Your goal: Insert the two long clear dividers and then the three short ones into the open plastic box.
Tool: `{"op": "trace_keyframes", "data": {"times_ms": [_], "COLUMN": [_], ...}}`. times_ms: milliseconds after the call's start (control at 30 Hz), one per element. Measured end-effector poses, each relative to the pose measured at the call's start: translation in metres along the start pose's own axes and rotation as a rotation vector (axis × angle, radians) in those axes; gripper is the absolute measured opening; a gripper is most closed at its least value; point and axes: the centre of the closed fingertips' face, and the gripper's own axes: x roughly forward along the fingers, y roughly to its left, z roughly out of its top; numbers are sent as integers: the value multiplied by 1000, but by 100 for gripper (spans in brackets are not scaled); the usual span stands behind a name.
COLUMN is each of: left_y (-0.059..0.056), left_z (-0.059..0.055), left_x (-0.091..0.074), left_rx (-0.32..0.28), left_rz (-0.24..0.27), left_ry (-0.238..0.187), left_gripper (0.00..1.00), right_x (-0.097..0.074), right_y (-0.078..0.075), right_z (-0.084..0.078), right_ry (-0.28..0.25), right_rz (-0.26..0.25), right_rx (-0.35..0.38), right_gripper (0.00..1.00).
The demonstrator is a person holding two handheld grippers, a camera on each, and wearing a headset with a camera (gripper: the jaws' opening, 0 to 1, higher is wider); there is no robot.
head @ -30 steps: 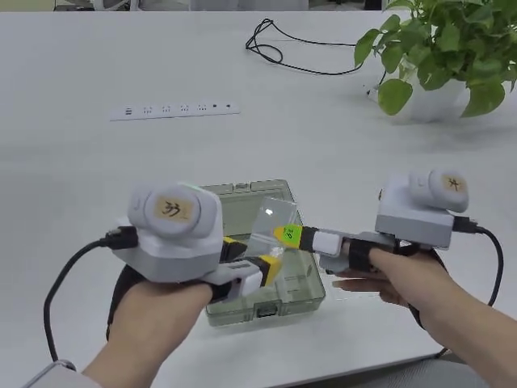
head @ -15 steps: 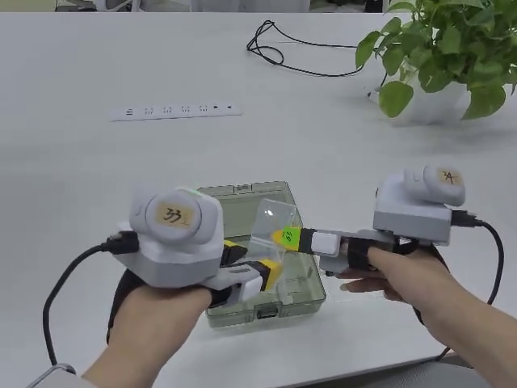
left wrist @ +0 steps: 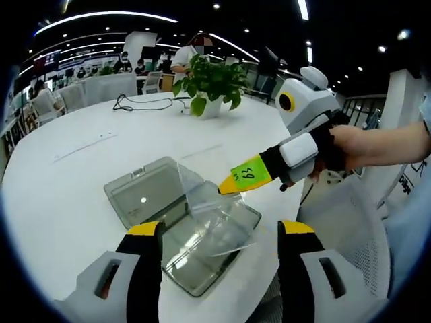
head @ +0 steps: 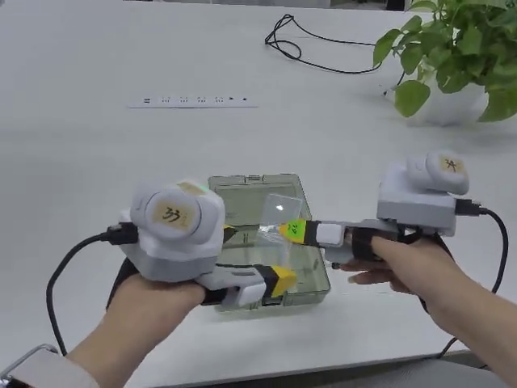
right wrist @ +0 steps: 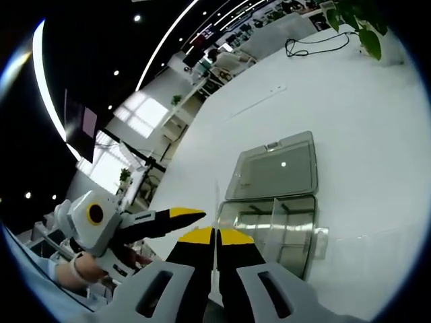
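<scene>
1. Across the scene runs the white bench (head: 81,121), with a potted plant (head: 452,56) at far right.
2. Close to the bench's near edge sits the open plastic box (head: 315,279), its lid laid flat on the far side.
3. At the box's near-left side the left gripper (left wrist: 221,232) sits low, fingers released and wide apart, holding nothing.
4. From the right, the right gripper (head: 287,229) reaches over the box, fingers clenched on a clear divider (head: 279,212).
5. That divider hangs tilted above the box; whether its lower edge touches the box, I cannot tell.
</scene>
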Motion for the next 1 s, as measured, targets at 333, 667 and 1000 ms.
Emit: {"op": "trace_keyframes", "data": {"times_ms": [333,667,1000], "left_y": [8,31,40], "left_z": [-31,-48,-51], "left_x": [-19,-33,-41], "left_rx": [176,149,121], "left_rz": [-91,-78,-51], "left_ry": [51,66,61], "left_gripper": [100,100,96], "right_x": [2,27,32], "right_y": [13,-4,-8], "right_z": [-1,-1,-12], "right_ry": [142,414,589], "right_rz": [-116,-218,-313], "right_rx": [40,71,88], "right_gripper": [2,2,2]}}
